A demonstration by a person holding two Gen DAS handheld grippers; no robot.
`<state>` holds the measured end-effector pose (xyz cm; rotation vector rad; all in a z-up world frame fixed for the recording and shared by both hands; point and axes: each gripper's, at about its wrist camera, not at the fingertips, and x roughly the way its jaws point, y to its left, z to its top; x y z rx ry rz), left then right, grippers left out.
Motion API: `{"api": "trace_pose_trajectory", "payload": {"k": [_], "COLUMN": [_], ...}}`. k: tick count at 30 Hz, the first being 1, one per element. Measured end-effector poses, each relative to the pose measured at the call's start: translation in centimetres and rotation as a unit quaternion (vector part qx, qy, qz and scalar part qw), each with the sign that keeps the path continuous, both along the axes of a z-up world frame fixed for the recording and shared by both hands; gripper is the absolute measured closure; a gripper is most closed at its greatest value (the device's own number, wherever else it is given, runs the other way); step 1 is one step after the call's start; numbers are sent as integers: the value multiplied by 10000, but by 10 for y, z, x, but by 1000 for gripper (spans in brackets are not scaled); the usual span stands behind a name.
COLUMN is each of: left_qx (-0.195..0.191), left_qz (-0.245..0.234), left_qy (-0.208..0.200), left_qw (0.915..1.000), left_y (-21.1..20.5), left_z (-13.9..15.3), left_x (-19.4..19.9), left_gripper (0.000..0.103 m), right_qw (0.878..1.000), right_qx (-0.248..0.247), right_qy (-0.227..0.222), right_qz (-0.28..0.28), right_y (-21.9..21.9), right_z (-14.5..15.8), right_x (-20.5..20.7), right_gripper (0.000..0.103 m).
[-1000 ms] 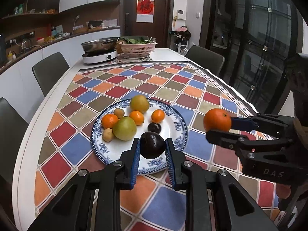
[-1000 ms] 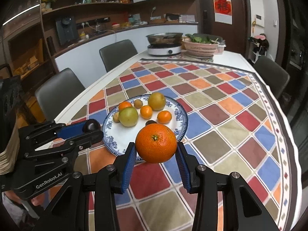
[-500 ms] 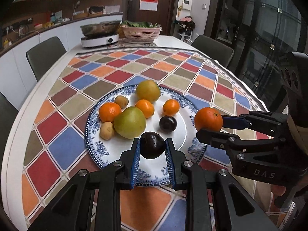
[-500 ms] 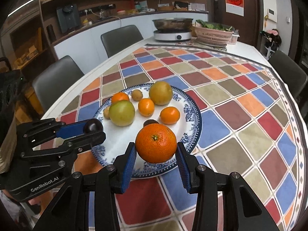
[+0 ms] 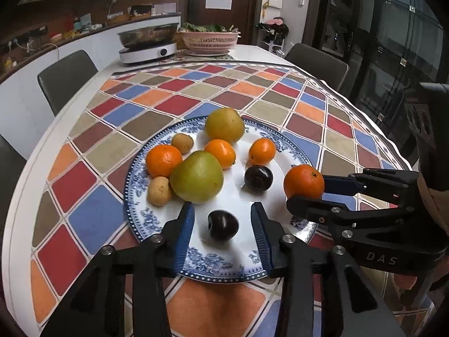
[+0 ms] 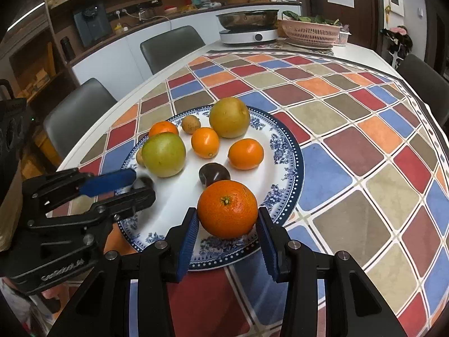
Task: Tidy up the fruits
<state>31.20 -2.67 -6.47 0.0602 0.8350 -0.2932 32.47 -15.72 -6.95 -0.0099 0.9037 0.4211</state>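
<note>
A blue-and-white plate (image 5: 224,269) on the checkered tablecloth carries two yellow-green fruits, several small oranges, two small brown fruits and a dark plum (image 5: 258,178). My left gripper (image 5: 222,210) hovers low over the plate's near side. Its jaws are opening, and a second dark plum (image 5: 223,225) lies between them, touched by neither pad. My right gripper (image 6: 227,216) is shut on a large orange (image 6: 227,209) just above the plate's (image 6: 291,168) near rim. That orange (image 5: 304,182) appears at the plate's right edge in the left wrist view. The left gripper (image 6: 144,185) shows at the left of the right wrist view.
An induction cooker with a steel pan (image 5: 148,47) and a pink basket of greens (image 5: 210,39) stand at the table's far end. Grey chairs (image 5: 67,75) line the left side, another (image 5: 317,61) stands far right. The table's white edge curves along the left.
Both grippers have come down and closer to the plate. The left jaws have spread apart and let go of the dark plum. The right still grips the orange.
</note>
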Motion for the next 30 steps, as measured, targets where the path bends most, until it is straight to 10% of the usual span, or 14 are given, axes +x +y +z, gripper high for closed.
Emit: {"api": "trace_pose_trajectory", "payload": {"k": [15,30], "left_qx": [60,258], "left_qz": [353,683], "left_qy": [-388,-955], "left_qw": [9986,9927], "left_y": [9,5], "left_z": [39,82], "left_x": [-45,-118], "left_gripper": [57,19], "right_qw": [9987,9913], "right_qx": [62,-154], "right_qy": [-481,-1080], "right_qz": [-174,-742], "right_y": [-5,-23], "right_z": [39,87], "right_x": [-40,-121], "right_gripper": [51,38]}}
